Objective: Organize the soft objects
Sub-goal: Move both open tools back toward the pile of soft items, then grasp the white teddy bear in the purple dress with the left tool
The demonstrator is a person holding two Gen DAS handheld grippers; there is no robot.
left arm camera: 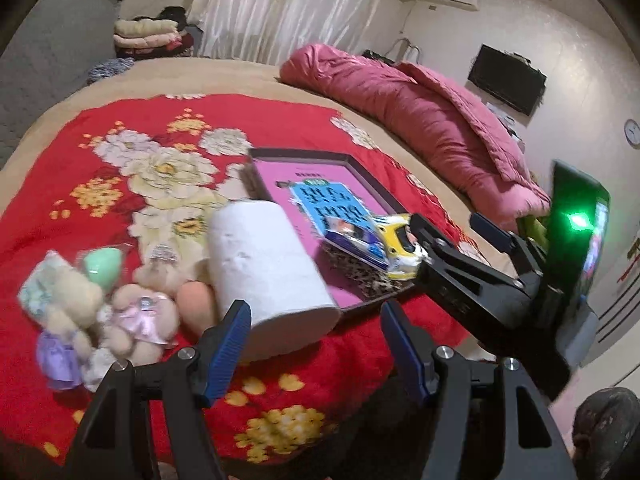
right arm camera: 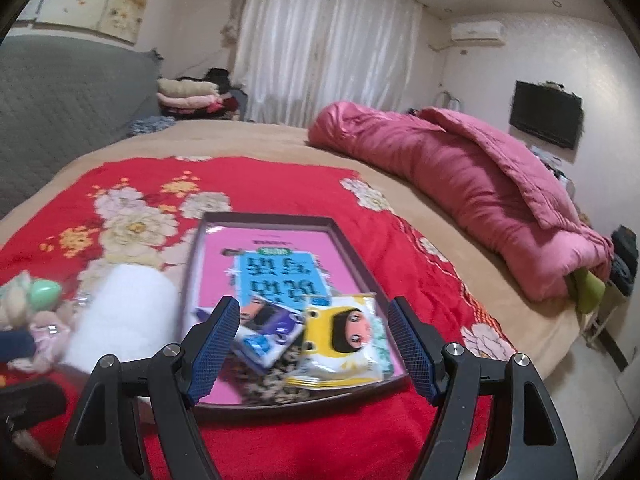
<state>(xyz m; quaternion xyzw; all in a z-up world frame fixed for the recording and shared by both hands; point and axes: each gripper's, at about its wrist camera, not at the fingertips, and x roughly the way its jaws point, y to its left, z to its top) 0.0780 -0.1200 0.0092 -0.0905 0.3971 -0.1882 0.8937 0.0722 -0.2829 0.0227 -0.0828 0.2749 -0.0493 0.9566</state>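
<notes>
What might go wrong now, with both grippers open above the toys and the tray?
1. The paper roll lies on its side against the tray; a nudge from the left gripper may roll it into the plush toys.
2. The yellow packet and the blue packet overlap under the right gripper, so it may pinch both.

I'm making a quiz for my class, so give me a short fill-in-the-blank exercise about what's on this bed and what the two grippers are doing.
1. The tray rests on a ____ blanket patterned with flowers.
2. The white paper roll lies to the ____ of the tray, outside it.
3. The yellow packet lies ____ the tray.
4. Both the left gripper and the right gripper have their jaws ____ and hold nothing.

Missing words: red; left; inside; open
</notes>
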